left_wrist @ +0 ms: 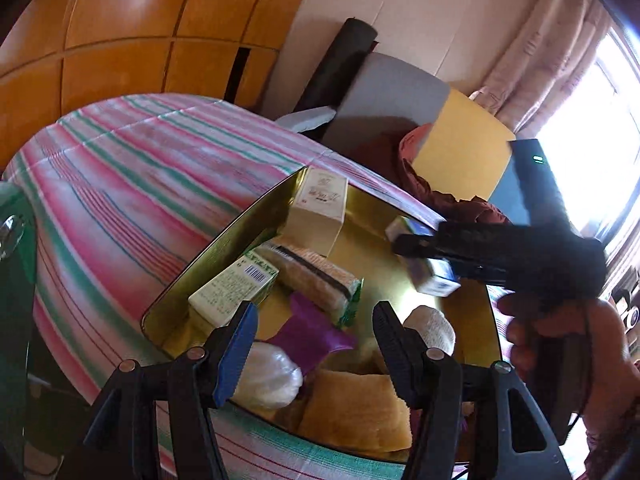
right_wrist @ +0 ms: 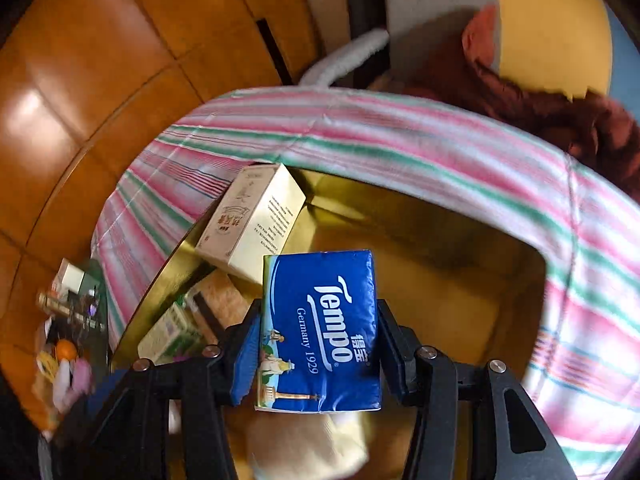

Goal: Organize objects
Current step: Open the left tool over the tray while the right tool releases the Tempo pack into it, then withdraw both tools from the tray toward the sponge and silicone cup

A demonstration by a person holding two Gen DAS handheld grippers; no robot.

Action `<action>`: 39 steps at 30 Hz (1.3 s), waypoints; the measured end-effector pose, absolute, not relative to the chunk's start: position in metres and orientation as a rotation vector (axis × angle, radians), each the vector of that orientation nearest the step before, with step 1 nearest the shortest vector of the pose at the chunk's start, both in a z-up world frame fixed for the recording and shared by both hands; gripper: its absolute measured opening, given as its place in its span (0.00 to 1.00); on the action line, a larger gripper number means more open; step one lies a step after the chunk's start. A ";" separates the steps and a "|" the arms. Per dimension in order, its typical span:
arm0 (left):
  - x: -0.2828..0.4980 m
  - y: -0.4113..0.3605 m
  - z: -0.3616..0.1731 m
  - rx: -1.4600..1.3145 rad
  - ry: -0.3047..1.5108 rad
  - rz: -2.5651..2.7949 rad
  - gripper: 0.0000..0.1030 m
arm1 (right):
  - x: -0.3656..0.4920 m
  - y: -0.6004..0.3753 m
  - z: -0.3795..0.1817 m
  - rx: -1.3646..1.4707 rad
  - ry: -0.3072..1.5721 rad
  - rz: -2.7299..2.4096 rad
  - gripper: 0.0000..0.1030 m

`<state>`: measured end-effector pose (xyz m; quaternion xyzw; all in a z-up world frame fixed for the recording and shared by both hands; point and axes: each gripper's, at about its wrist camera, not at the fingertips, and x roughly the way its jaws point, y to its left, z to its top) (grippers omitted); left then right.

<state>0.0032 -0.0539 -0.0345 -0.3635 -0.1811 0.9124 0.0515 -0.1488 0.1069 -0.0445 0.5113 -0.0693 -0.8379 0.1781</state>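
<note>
Right claw (right_wrist: 318, 350) grips one tissue pack (right_wrist: 320, 332); left claw (left_wrist: 316, 344) gapes above two boxes.

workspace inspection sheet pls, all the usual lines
surface: striped cloth under a gold tin
job's things: blue Tempo tissue pack held over the tin; cream box, green-white box, cracker pack, purple wrapper inside
clutter: small items on side table
grippers: right gripper shut on the pack; left gripper open, empty
cables: nothing seen
surroundings: wood panels, curtain
</note>
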 end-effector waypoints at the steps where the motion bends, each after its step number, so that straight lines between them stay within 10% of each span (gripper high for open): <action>1: 0.003 -0.055 -0.035 -1.105 -0.559 2.772 0.59 | -0.152 0.103 -0.048 1.457 -0.205 -2.375 0.53; 7: 0.005 -0.054 -0.035 -1.093 -0.552 2.765 0.59 | -0.155 0.101 -0.049 1.435 -0.309 -2.392 0.71; 25: 0.026 -0.004 -0.029 -1.036 -0.385 2.599 0.59 | -0.072 0.151 0.001 1.184 0.031 -2.591 0.72; 39: 0.062 0.066 -0.019 -0.951 -0.112 2.427 0.59 | -0.020 0.306 -0.044 1.419 -0.165 -2.776 0.74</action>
